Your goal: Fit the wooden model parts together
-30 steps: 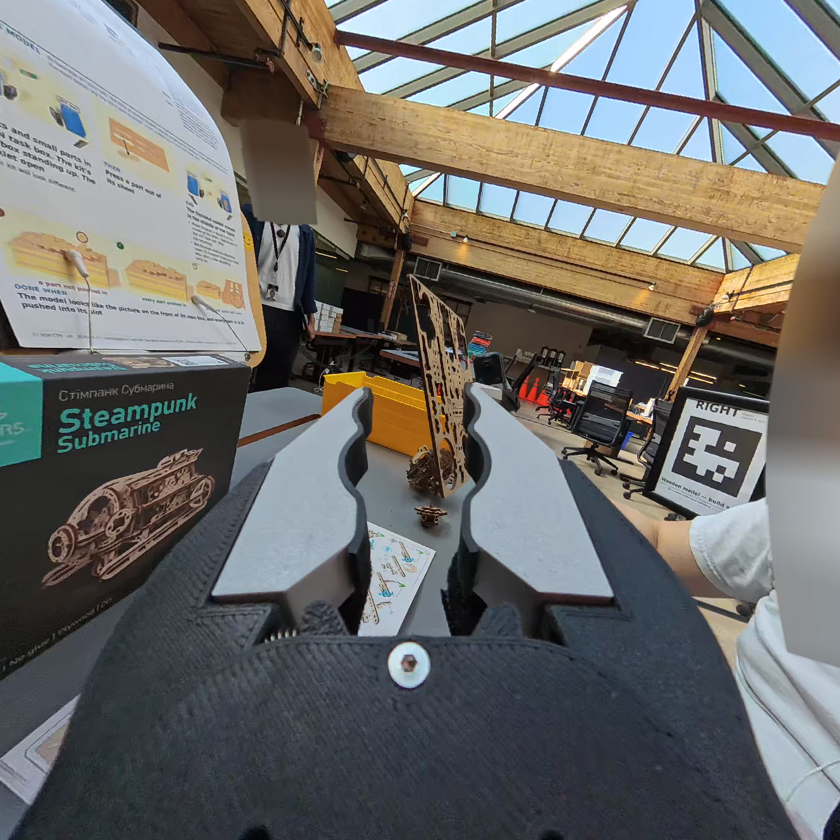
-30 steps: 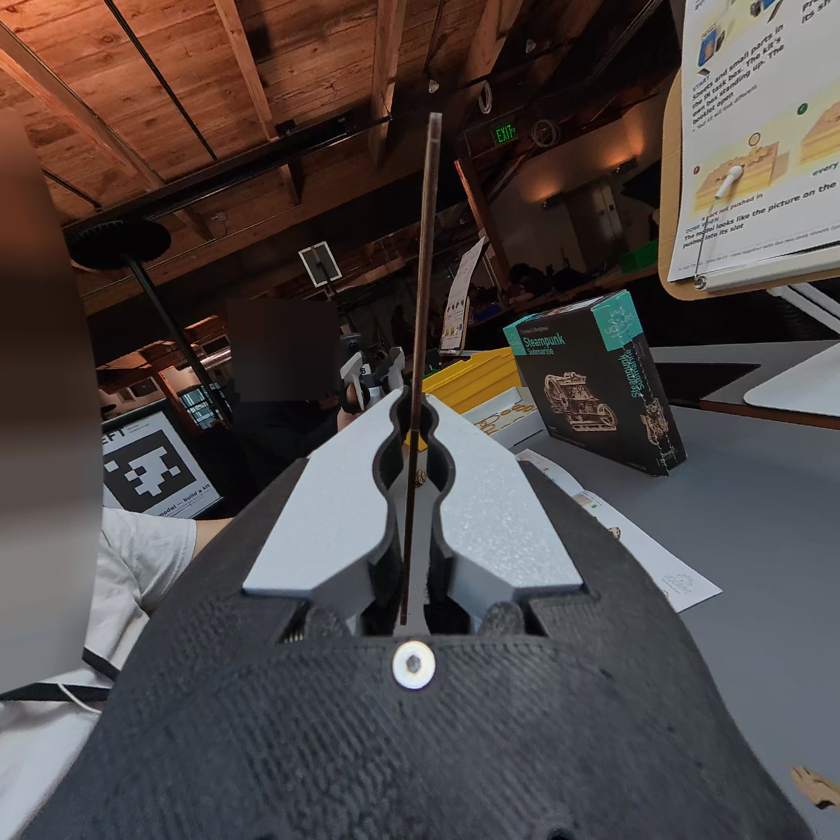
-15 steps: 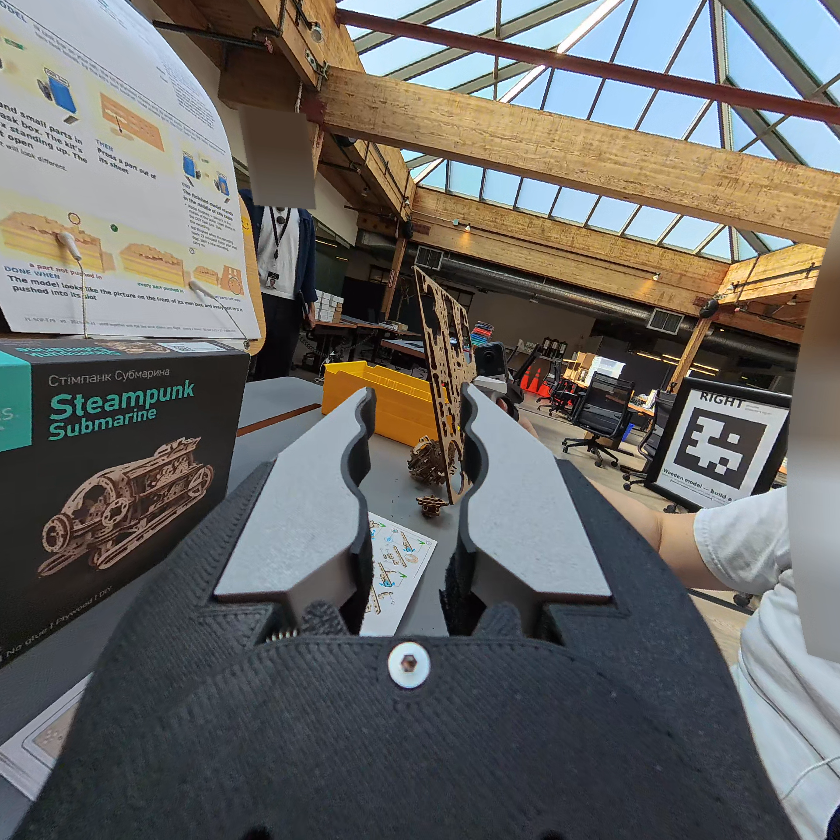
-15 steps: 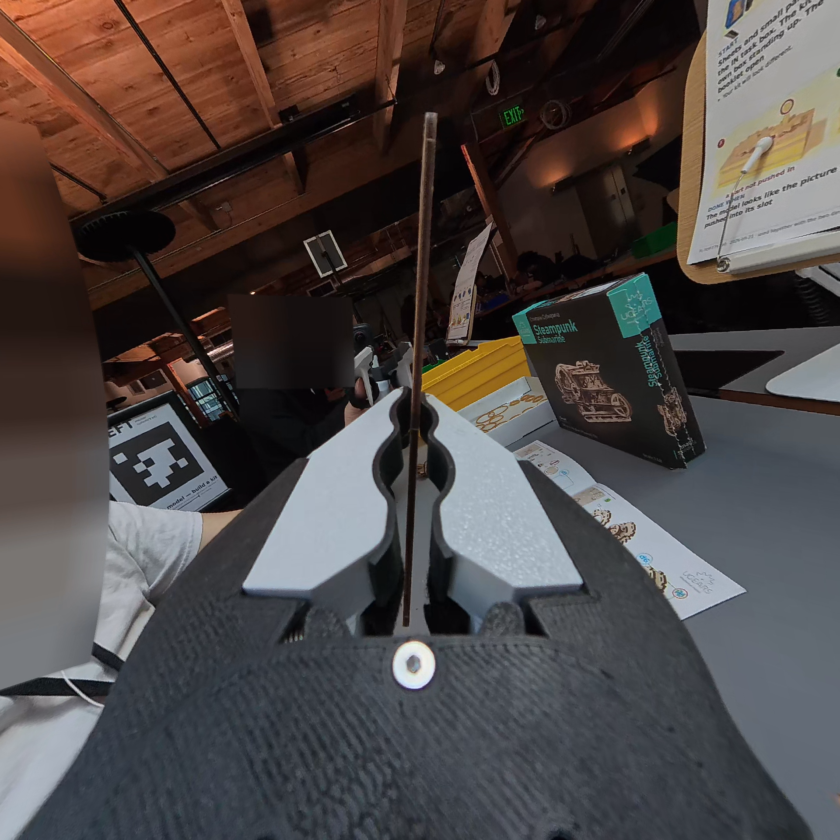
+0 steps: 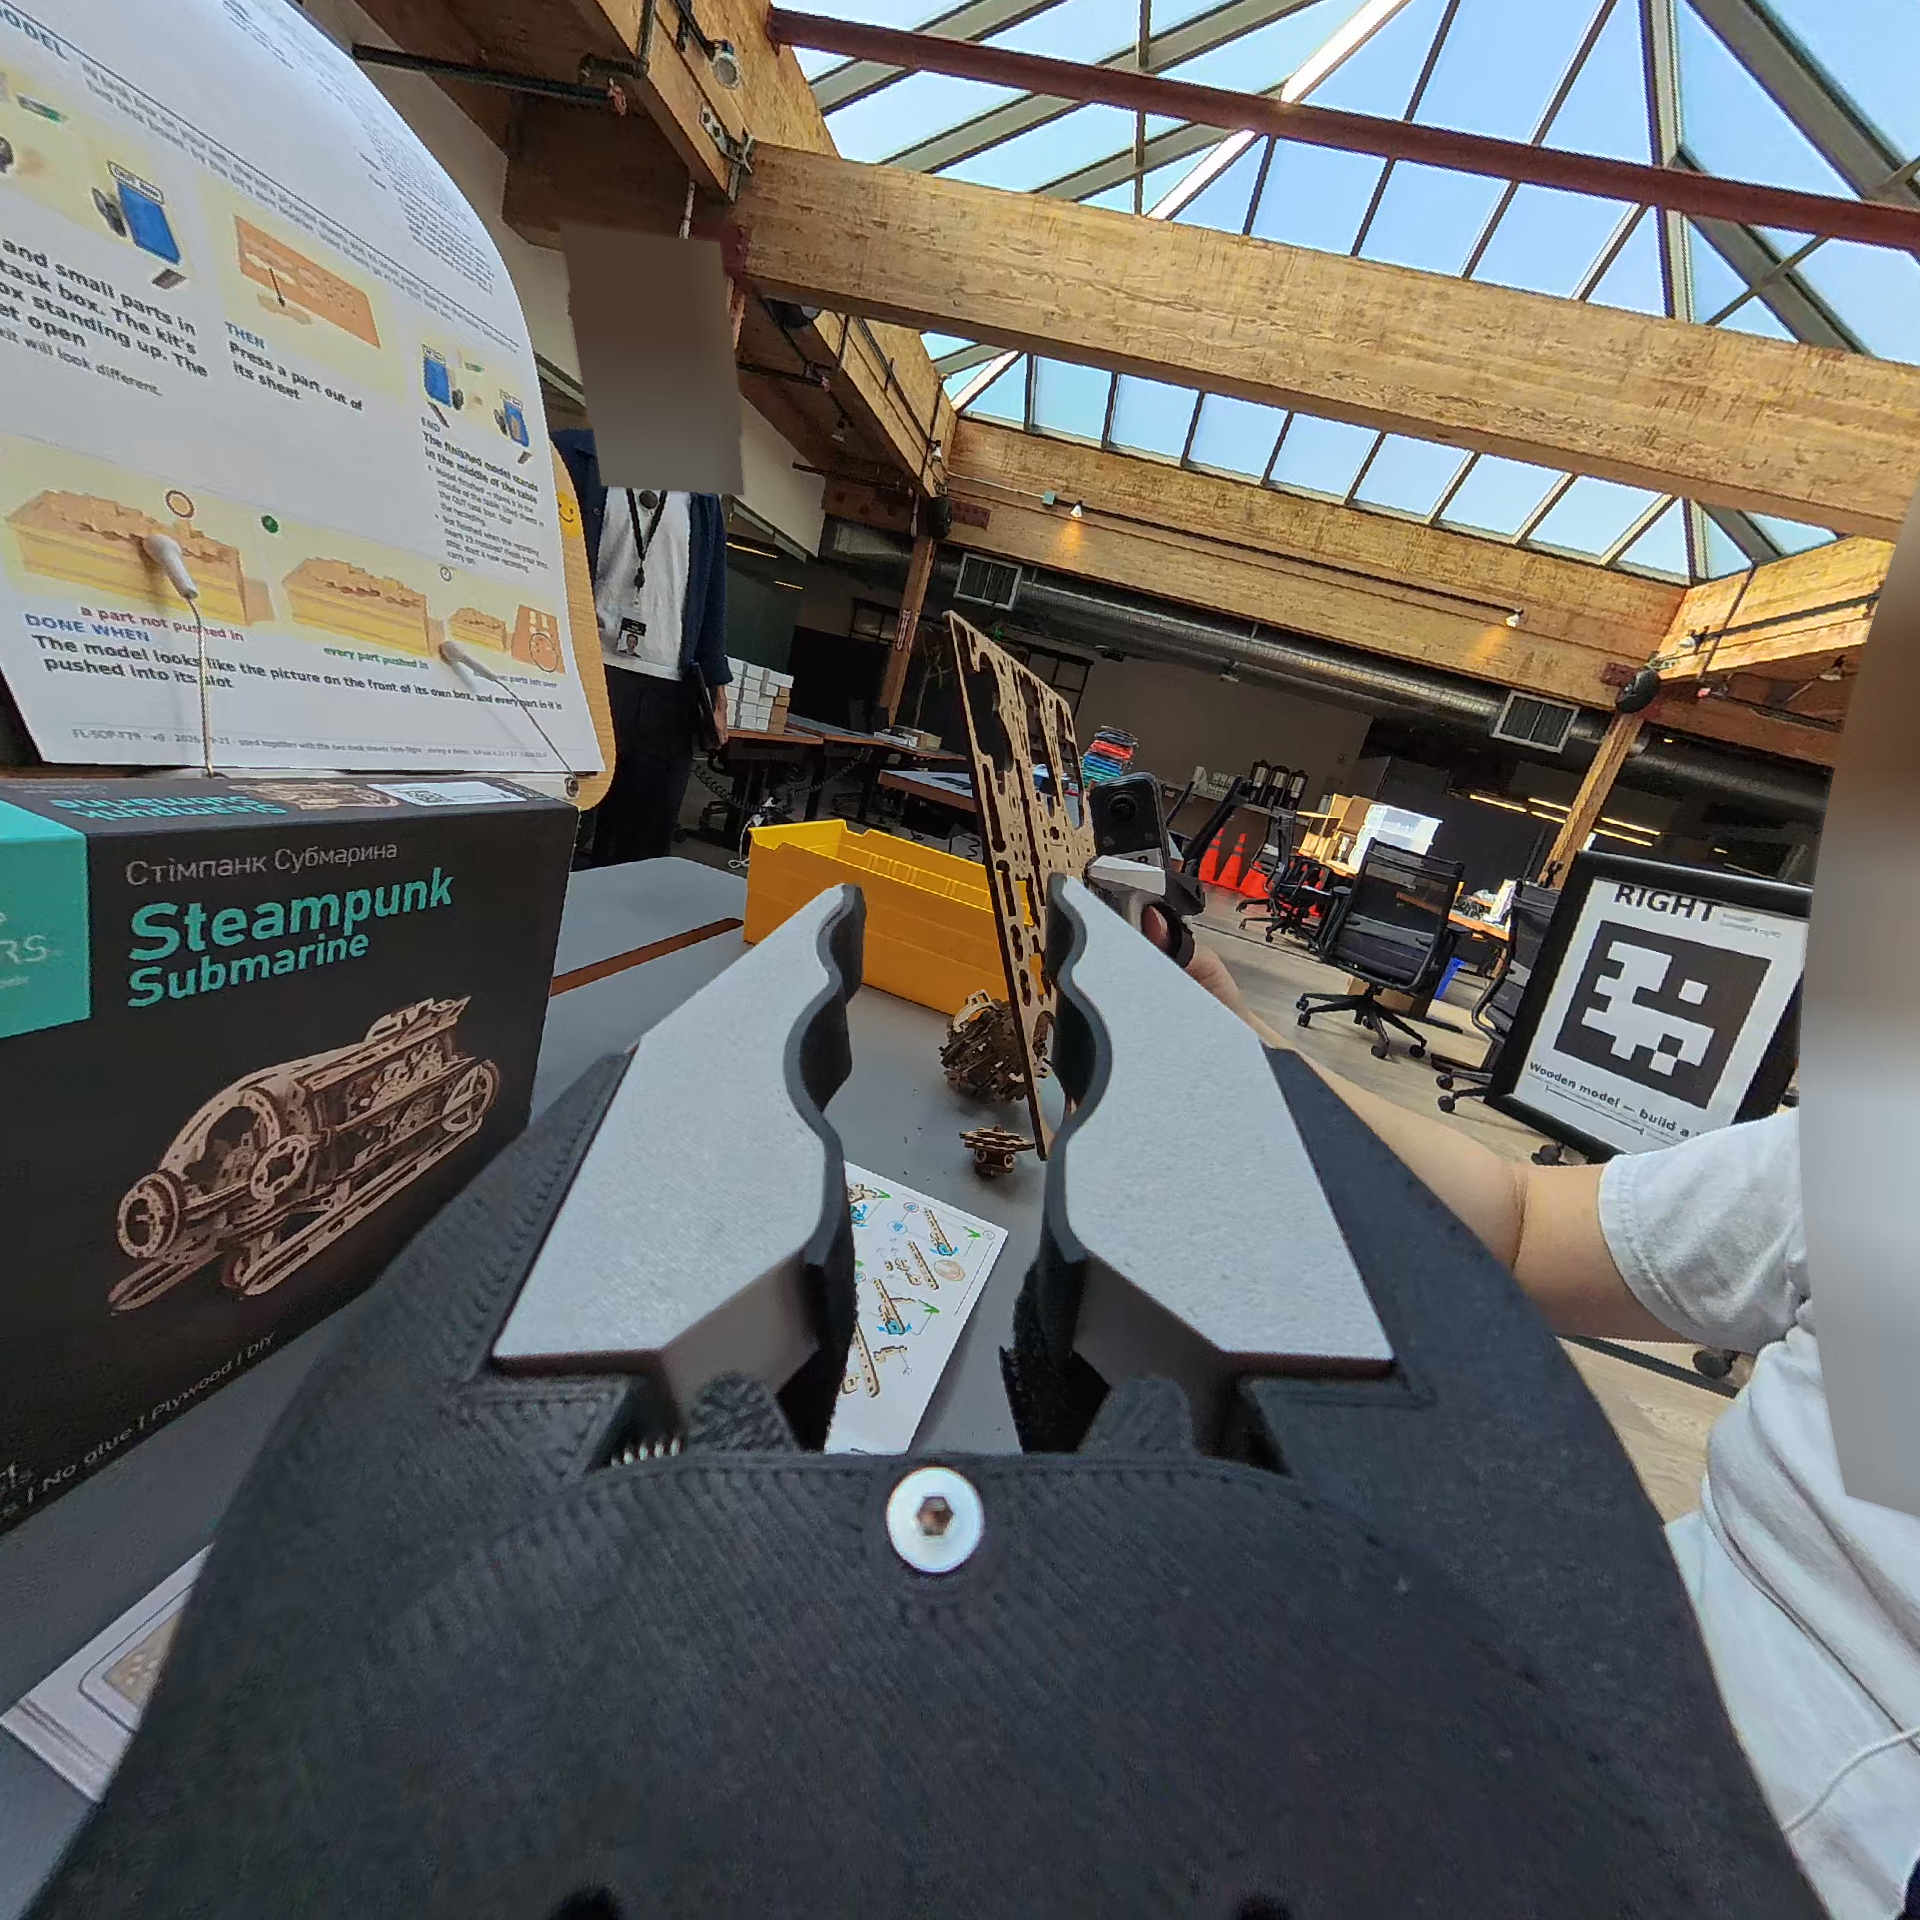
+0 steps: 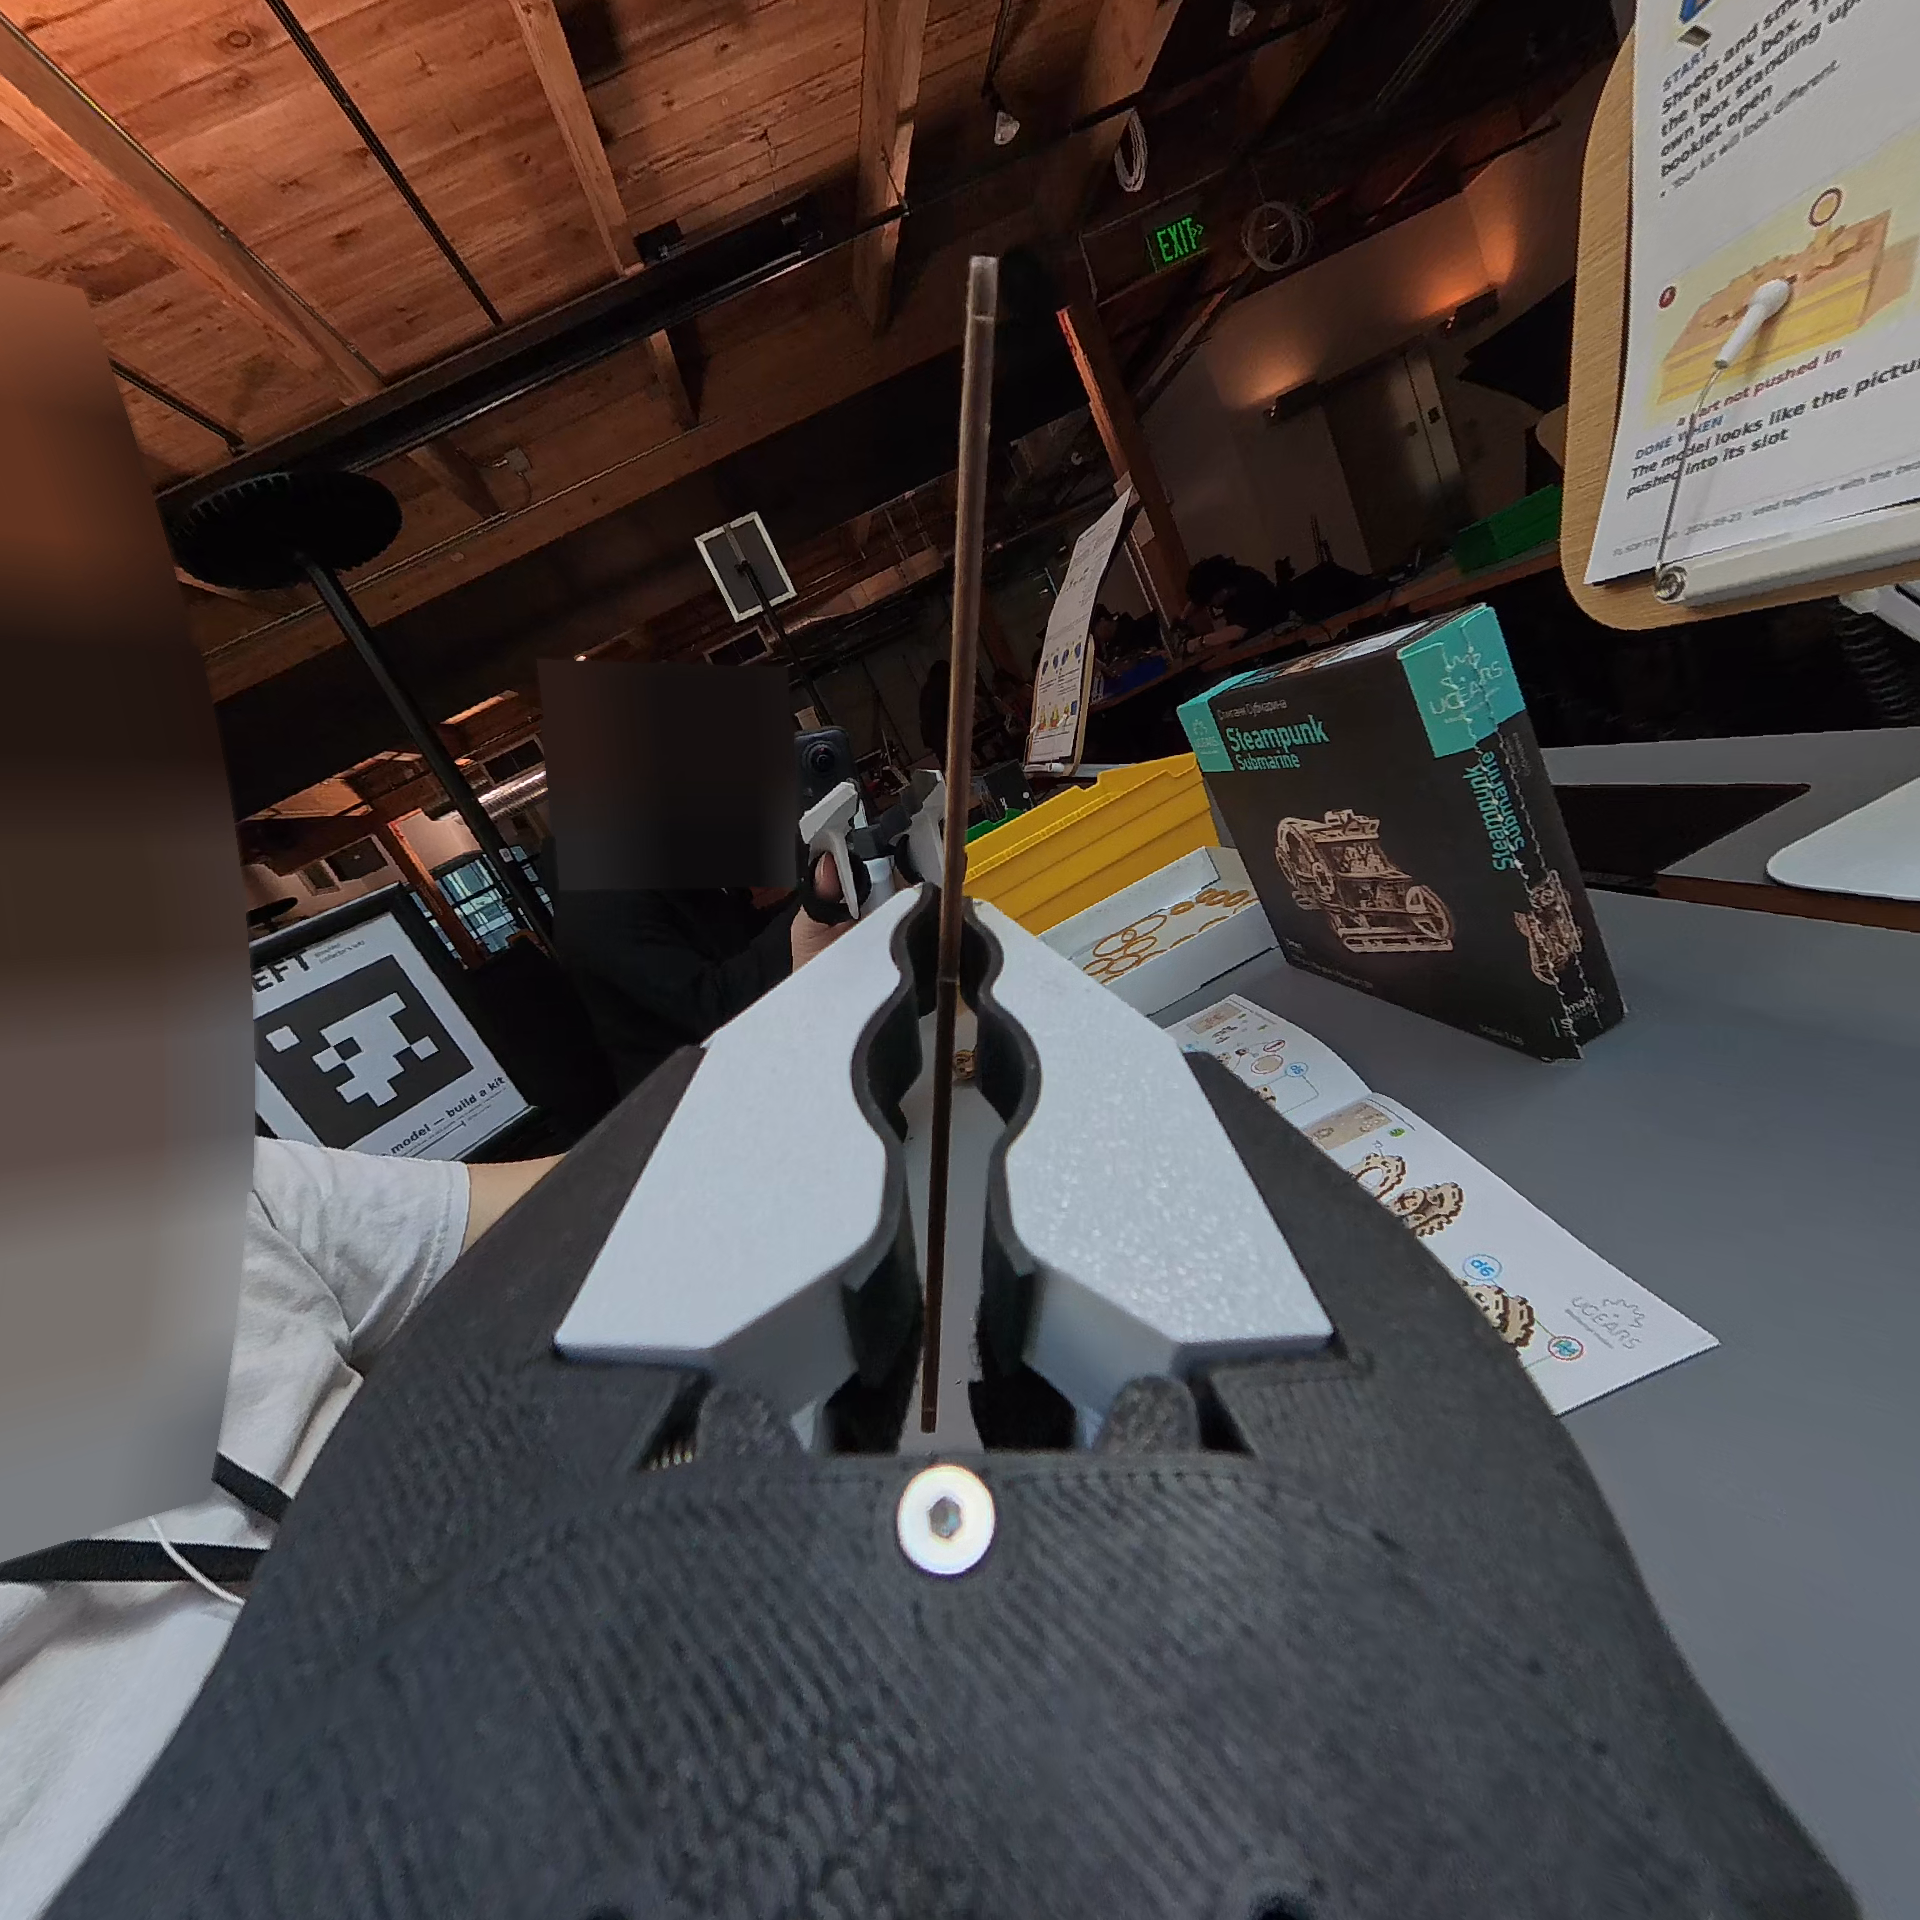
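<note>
My right gripper (image 6: 948, 914) is shut on a thin laser-cut wooden sheet (image 6: 961, 675) and holds it upright, edge-on to its camera. In the left wrist view the same sheet (image 5: 1013, 831) stands above the table with the right gripper (image 5: 1138, 883) behind it. My left gripper (image 5: 951, 914) is open and empty, facing the sheet from a short way off. A partly built wooden model (image 5: 982, 1049) and a small wooden gear piece (image 5: 992, 1148) lie on the grey table (image 5: 904, 1081) under the sheet. The left gripper (image 6: 873, 831) shows farther off in the right wrist view.
The kit box (image 5: 260, 1060) stands at my left, also in the right wrist view (image 6: 1392, 852). An instruction booklet (image 5: 914, 1278) lies open on the table. A yellow bin (image 5: 894, 914) and a white tray of part sheets (image 6: 1153, 935) sit behind. An instruction board (image 5: 260, 416) and a marker sign (image 5: 1652, 1018) stand nearby. My right fingertips sit around 25 cm from my left ones.
The right gripper has turned slightly while keeping hold of the sheet, and now shows more behind the sheet in the left wrist view. The left gripper stays open.
</note>
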